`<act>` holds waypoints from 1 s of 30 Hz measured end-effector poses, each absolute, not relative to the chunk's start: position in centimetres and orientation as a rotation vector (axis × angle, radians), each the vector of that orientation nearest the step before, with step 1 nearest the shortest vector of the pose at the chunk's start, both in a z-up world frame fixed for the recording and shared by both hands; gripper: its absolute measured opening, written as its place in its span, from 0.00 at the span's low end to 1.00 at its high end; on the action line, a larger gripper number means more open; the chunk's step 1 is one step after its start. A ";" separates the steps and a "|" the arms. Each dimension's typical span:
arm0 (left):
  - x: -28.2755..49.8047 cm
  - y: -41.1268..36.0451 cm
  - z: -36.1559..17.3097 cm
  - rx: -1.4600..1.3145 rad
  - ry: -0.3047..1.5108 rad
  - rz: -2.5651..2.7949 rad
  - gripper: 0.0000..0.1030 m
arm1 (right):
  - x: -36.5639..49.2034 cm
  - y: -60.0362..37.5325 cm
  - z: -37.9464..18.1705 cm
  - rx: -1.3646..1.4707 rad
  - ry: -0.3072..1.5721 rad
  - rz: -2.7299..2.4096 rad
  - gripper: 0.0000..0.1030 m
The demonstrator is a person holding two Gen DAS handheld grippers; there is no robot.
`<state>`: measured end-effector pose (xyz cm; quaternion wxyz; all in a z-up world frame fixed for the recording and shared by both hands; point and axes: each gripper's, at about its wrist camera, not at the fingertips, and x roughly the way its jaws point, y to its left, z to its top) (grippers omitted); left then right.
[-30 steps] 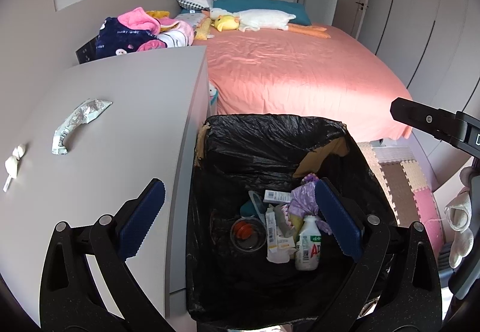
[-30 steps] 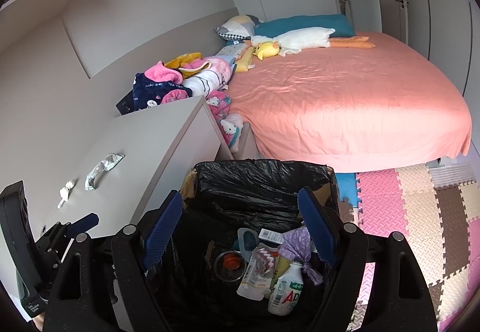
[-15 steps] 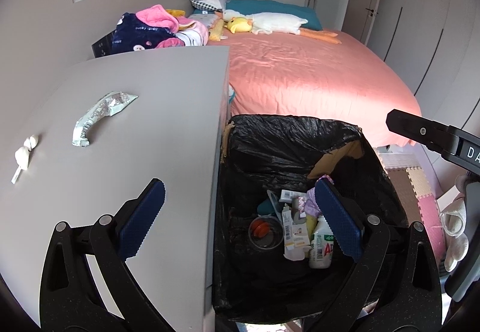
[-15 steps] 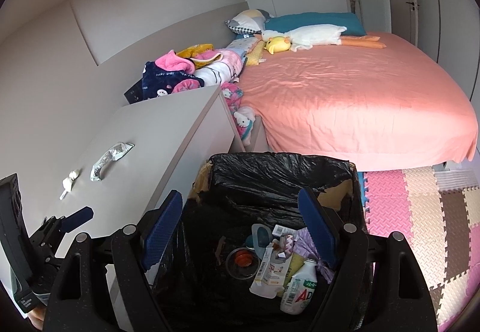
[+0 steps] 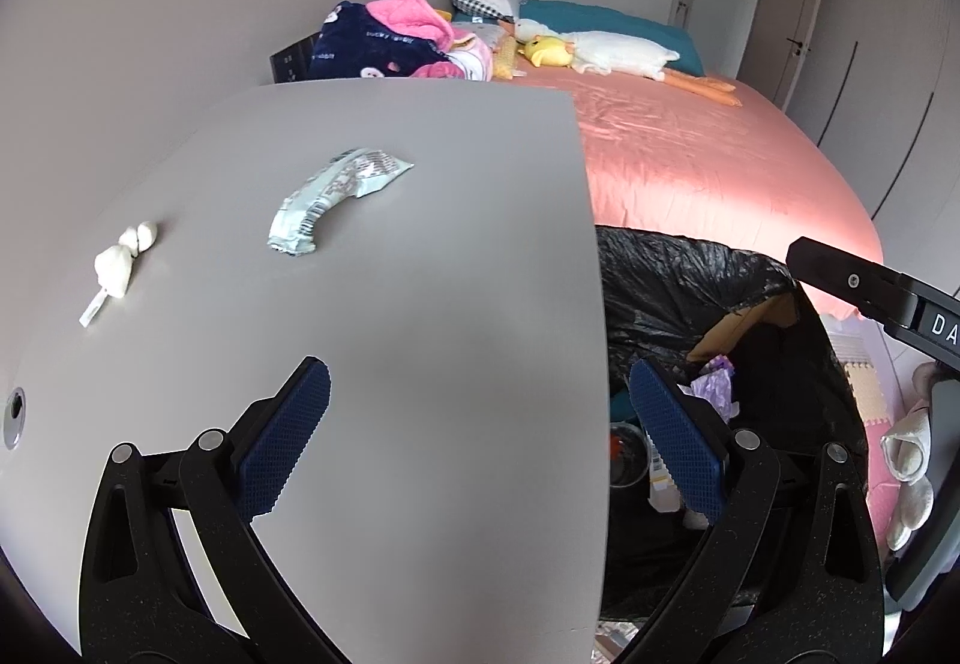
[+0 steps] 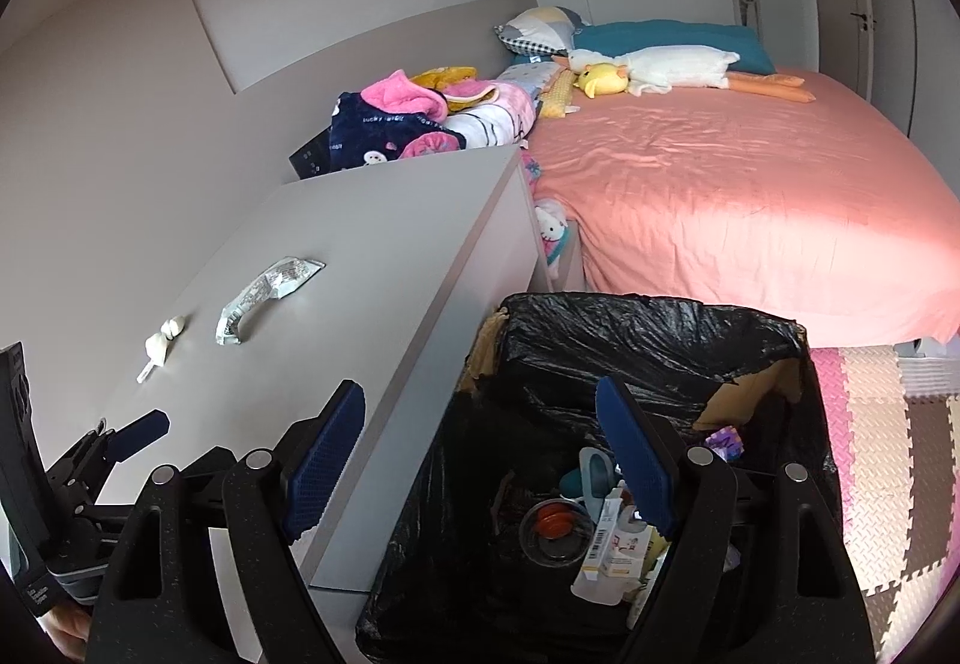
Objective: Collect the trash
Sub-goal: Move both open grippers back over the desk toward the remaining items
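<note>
Left gripper fingers spread wide, holding nothing, above the grey bench. Ahead on it, apart: crumpled wrapper, white tissue wad. Right gripper likewise wide over the black-lined trash bin, contents partly hidden by fingers

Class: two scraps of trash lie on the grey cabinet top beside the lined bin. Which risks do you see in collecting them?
1. The crumpled wrapper lies flat, so the open left gripper may push it along rather than pinch it.
2. The small white wad sits further out and could be missed.
3. A loose grip could drop trash short of the bin.
</note>
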<state>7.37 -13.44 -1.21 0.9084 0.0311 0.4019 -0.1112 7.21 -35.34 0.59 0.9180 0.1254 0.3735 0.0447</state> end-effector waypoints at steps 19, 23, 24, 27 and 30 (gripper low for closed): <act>9.6 -4.9 -2.0 0.017 0.836 -0.105 0.94 | 11.5 -27.3 -0.2 0.211 0.807 0.159 0.78; 10.6 -3.1 -2.0 0.023 0.832 -0.081 0.94 | 12.4 -25.6 -0.5 0.203 0.820 0.168 0.79; 10.9 -2.6 -1.9 0.024 0.829 -0.076 0.94 | 12.7 -25.2 -0.6 0.201 0.822 0.171 0.79; 11.7 -1.2 -1.7 0.014 0.825 -0.060 0.94 | 13.4 -24.0 -0.8 0.193 0.829 0.178 0.79; 12.4 0.2 -1.8 0.006 0.826 -0.041 0.94 | 14.1 -23.0 -1.0 0.185 0.836 0.182 0.79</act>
